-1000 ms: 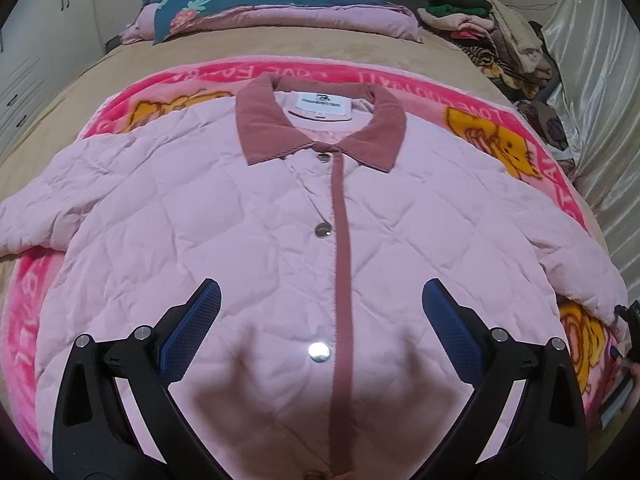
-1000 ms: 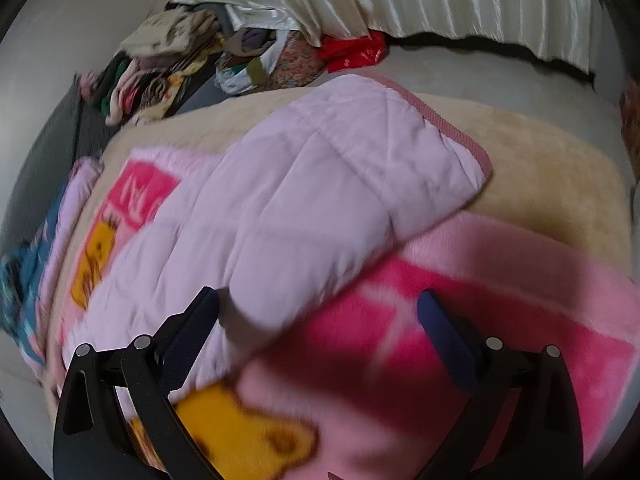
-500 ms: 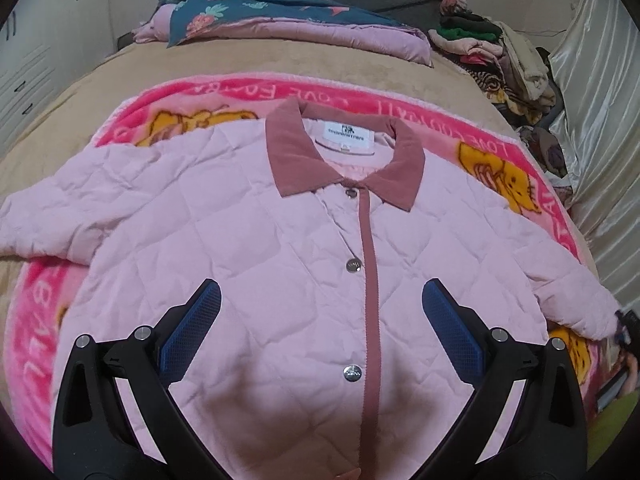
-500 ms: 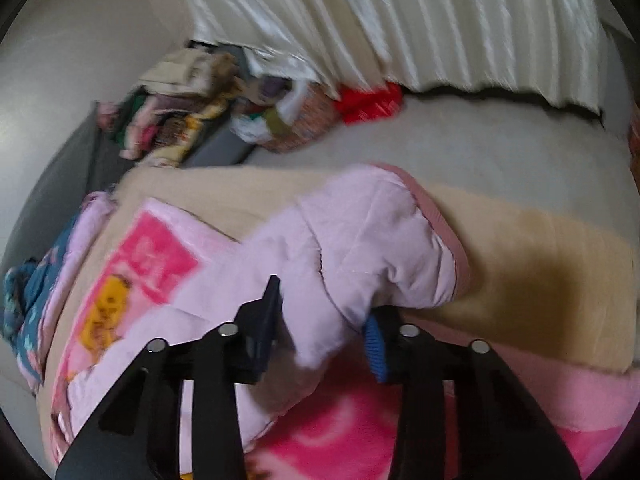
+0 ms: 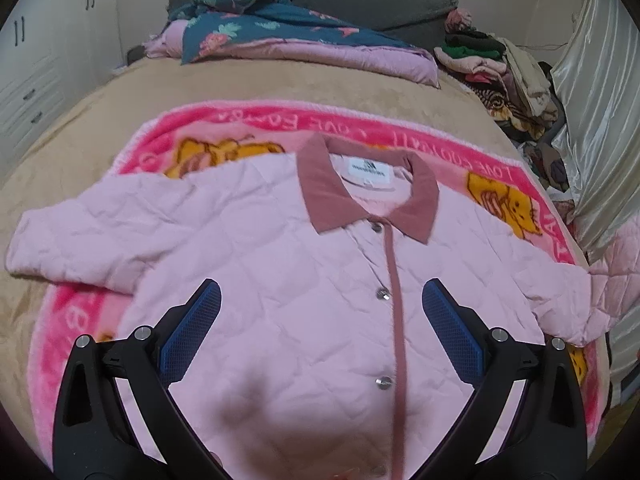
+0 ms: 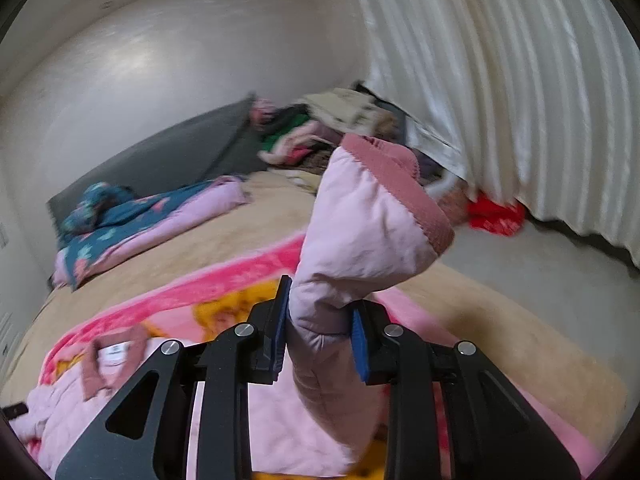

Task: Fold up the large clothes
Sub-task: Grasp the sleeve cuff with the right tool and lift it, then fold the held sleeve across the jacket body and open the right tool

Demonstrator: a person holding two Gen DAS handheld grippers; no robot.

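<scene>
The pink quilted jacket (image 5: 288, 280) lies on its back on a bright pink cartoon blanket (image 5: 400, 132), with the front buttoned. Its darker pink collar (image 5: 328, 196) is spread open and a white label shows inside it. A darker pink strip runs down the middle of the front, with round metal buttons beside it. One sleeve (image 5: 80, 248) lies flat and reaches over the edge of the blanket onto the beige bed cover (image 5: 100, 120).

The other sleeve (image 6: 360, 232) is lifted off the bed. The right claw (image 6: 320, 324) is closed on it: the two blue pads (image 6: 280, 320) press the padded cloth from both sides, just below the cuff. Its jaws have just been closing, and the sleeve is between them. The cuff end, with its darker pink ribbed border, stands up above the claw and bends a little to the side.

The left claw (image 5: 320, 332) hangs over the lower front of the jacket with its jaws wide apart, and it holds nothing.

At the head of the bed there is a folded dark blue flowered quilt (image 5: 272, 28) with a pink underside, in front of a grey headboard (image 5: 360, 4). A heap of mixed clothes (image 5: 500, 68) lies in the far corner, next to a shiny white curtain (image 6: 500, 80). White cupboards (image 5: 36, 72) stand on the other side of the bed.
</scene>
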